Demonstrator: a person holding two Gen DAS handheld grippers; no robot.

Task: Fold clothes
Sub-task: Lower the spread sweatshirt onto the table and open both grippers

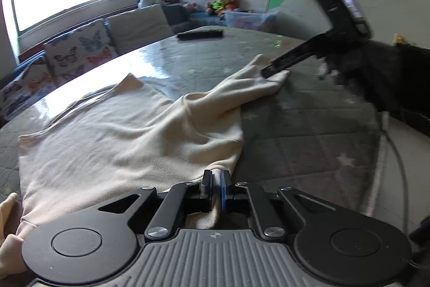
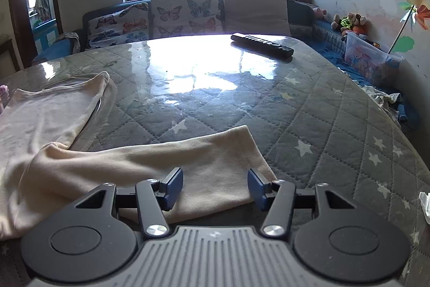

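Note:
A cream long-sleeved shirt point(image 1: 107, 136) lies spread on the quilted table top. My left gripper point(image 1: 217, 184) is shut on a pinch of the shirt's near edge, with fabric pulled up between the pads. One sleeve point(image 1: 242, 90) stretches to the right, and the right gripper point(image 1: 271, 71) meets its cuff there. In the right wrist view the sleeve point(image 2: 209, 166) lies flat under my right gripper point(image 2: 215, 187), whose jaws stand wide apart over the cuff, holding nothing. The shirt's body point(image 2: 48, 114) lies at the left.
A black remote control point(image 2: 262, 45) lies at the table's far side. The table point(image 2: 309, 109) has a grey quilted star-patterned cover under glossy plastic. Butterfly cushions point(image 2: 182, 12) and a sofa stand behind it. A plastic box point(image 2: 368, 58) and toys sit along the right wall.

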